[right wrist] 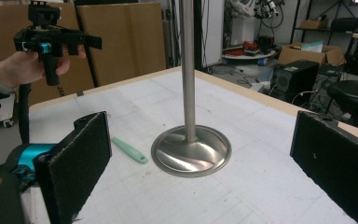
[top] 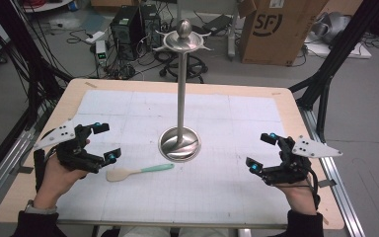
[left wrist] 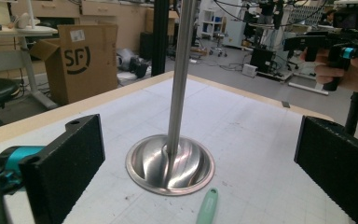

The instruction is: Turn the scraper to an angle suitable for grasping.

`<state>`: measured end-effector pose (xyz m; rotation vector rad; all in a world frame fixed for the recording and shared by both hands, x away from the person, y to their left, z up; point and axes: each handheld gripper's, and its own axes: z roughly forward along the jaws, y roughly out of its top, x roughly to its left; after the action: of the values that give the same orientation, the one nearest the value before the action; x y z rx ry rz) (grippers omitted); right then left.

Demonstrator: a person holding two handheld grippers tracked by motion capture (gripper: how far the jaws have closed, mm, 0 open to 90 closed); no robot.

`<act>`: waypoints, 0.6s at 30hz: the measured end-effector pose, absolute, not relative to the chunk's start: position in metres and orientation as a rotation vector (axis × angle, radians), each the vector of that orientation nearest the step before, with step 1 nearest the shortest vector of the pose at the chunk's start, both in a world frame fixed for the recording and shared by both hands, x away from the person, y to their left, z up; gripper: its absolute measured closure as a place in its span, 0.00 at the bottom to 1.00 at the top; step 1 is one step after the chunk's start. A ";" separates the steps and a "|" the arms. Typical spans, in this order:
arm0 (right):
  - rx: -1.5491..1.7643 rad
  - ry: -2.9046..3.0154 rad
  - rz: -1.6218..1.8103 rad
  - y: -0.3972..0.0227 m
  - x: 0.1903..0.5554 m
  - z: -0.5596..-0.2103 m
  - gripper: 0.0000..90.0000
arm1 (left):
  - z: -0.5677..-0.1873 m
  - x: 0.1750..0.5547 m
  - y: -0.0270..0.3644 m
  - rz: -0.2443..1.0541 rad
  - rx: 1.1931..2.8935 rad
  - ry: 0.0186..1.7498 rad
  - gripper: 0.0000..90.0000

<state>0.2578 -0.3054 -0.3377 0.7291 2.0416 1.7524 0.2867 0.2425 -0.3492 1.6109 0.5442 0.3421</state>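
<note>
A steel stand [top: 179, 143] with a round base and tall pole topped by a hooked rack [top: 183, 40] rises mid-table; its base shows as the steel stand [left wrist: 170, 163] and the steel stand [right wrist: 191, 150] in the gripper views. A spatula [top: 138, 171] with a mint-green handle and pale head lies flat just left of the base, its handle tip the spatula [left wrist: 208, 207] and the spatula [right wrist: 129, 149]. My left gripper [top: 106, 142] hovers open at the table's left, close to the spatula's head. My right gripper [top: 261, 151] is open at the right, nothing between its jaws.
A white gridded mat [top: 227, 182] covers the wooden table [top: 74, 96]. Beyond the far edge stand a cardboard box [top: 276, 29], computer towers [top: 128, 27] and cables on the floor. Black frame struts [top: 325, 89] flank the table's sides.
</note>
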 end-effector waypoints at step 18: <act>0.760 2.055 1.746 -0.308 0.258 -0.343 0.04 | -0.358 0.286 0.231 0.509 1.681 0.618 0.59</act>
<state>0.2585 -0.3083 -0.3433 0.7603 2.0549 1.7461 0.2862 0.2307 -0.3583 1.6812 0.6177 0.5085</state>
